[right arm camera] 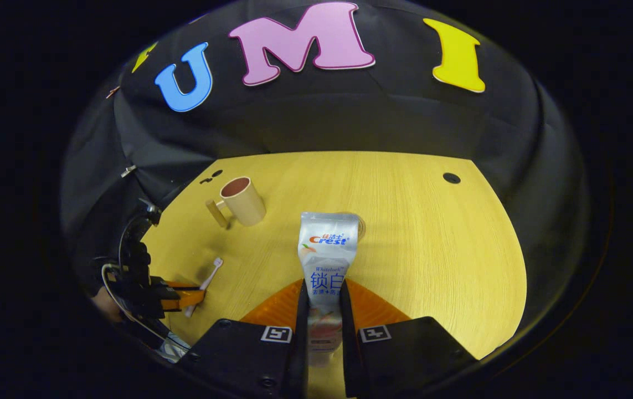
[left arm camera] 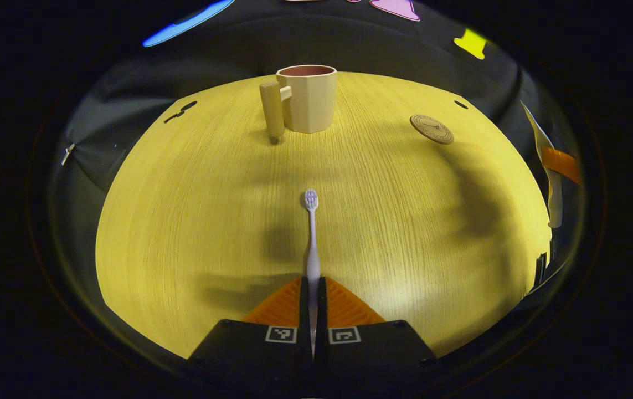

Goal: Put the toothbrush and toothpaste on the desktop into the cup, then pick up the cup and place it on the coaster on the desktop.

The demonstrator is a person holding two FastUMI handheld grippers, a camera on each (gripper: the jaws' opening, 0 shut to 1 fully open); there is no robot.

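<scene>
In the left gripper view, my left gripper point(left arm camera: 313, 288) is shut on the handle of a white toothbrush point(left arm camera: 312, 233), whose bristle head points forward over the yellow wooden desktop point(left arm camera: 194, 210). Straight ahead at the far edge stands the cream cup point(left arm camera: 306, 98), handle to its left. A round brown coaster point(left arm camera: 431, 128) lies far right. In the right gripper view, my right gripper point(right arm camera: 324, 299) is shut on a silver toothpaste tube point(right arm camera: 327, 255), held above the desktop point(right arm camera: 427, 244). The cup point(right arm camera: 243, 200) stands far left; the left gripper point(right arm camera: 183, 296) with the toothbrush point(right arm camera: 205, 284) is at lower left.
Black cloth walls surround the desk. Small dark holes mark the desktop's far corners point(left arm camera: 461, 104) point(right arm camera: 451, 178). An orange and white object point(left arm camera: 557, 166) hangs at the right edge of the left gripper view. The tube covers most of the coaster in the right gripper view.
</scene>
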